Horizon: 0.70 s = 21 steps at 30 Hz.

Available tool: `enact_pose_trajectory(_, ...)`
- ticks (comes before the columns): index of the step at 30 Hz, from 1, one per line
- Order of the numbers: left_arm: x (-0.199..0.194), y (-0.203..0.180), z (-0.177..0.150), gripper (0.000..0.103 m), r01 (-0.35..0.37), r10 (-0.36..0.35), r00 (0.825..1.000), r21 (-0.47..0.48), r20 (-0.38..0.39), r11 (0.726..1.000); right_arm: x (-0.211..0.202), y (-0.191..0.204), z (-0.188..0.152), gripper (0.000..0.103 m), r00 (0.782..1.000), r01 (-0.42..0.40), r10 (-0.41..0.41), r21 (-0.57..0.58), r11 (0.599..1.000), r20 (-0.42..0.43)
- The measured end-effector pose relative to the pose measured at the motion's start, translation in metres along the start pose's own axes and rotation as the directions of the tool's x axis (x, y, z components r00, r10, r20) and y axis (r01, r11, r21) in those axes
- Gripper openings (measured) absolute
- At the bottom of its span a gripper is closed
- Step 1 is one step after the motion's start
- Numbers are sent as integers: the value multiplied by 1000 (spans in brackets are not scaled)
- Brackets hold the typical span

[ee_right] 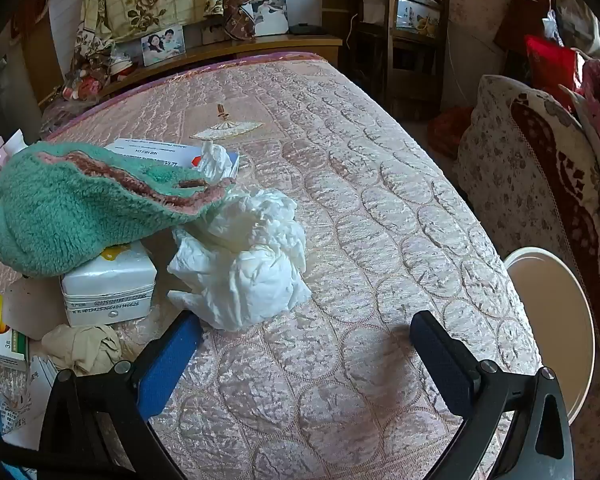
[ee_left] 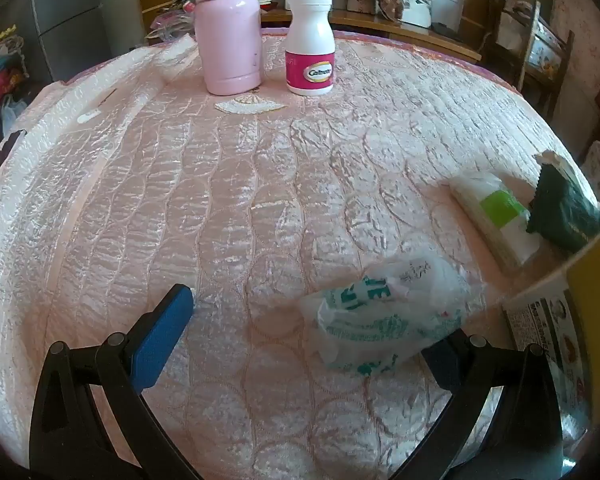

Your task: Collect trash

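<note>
Step in hand: reaching for trash, nothing picked up yet, by the look of it.
Left gripper [ee_left: 304, 344]: jaws spread wide, empty, angled down at the quilted bedspread [ee_left: 228, 208].
Crumpled bag [ee_left: 384, 320]: white plastic with green print, lying on the bedspread just ahead of the left gripper's right-hand finger, partly in front of it; touching or not, cannot tell.
Right gripper [ee_right: 312, 348]: jaws wide apart too, holding nothing.
Tissue wad [ee_right: 248, 256]: big white crumple on the bedspread, just ahead of the blue finger pad [ee_right: 172, 364], set left of the gap between the fingers.
Next move, left: probably a small shift to the right to centre the bag between the fingers, then a squeeze; thin plastic likely to slip or spring.
Next move, right: likely a nudge left and forward over the wad, then closing; soft paper should crush easily.
Bin: possibly the round white rim [ee_right: 556, 320] beside the bed, not certain.
Writing: "Caltrate", partly readable, on the pink-labelled pill bottle [ee_left: 310, 40]; digits on the white tissue pack [ee_right: 108, 292], too small to trust; green letters on the bag unreadable.
Not trash, probably: pink flask [ee_left: 228, 32], green fleece cloth [ee_right: 76, 200].
</note>
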<state>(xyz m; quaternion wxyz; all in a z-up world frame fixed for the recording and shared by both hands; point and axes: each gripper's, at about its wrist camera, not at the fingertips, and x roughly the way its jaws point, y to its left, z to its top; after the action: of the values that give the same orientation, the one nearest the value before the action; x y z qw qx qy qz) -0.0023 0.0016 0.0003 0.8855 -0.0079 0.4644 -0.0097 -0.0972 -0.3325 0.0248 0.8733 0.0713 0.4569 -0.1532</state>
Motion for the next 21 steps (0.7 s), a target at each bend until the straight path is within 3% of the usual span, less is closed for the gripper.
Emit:
enact_pose_trajectory(5, -14, 8, -9, 103, 12, -11, 999, 23, -50, 1000, 0, 2, 2, 103, 999, -28, 26, -44, 999, -41)
enact_pose_trajectory(8, -38, 17, -8, 103, -14, 14, 1000, -5, -18, 1000, -4, 6, 1, 103, 992, -87, 73, -143, 986, -98)
enact_pose_trajectory(10, -58, 19, -9, 103, -25, 25, 999, -4, 22, 1000, -10, 2, -3, 103, 990, -103, 91, -117, 988, -110)
enact_pose_trajectory(13, -88, 17, -10, 103, -31, 31, 997, -5, 74, 1000, -34, -1, -11, 103, 989, -133, 127, -71, 989, -76)
enact_pose_trajectory(17, -129, 7, -15, 103, -14, 12, 988, 15, 155, 1000, -81, 8, -11, 103, 985, -167, 171, -102, 981, 30)
enact_pose_trajectory(21, -162, -14, -15, 103, -12, -1, 972, 53, 237, 999, -129, 23, -17, 103, 964, -197, 218, -140, 970, 156)
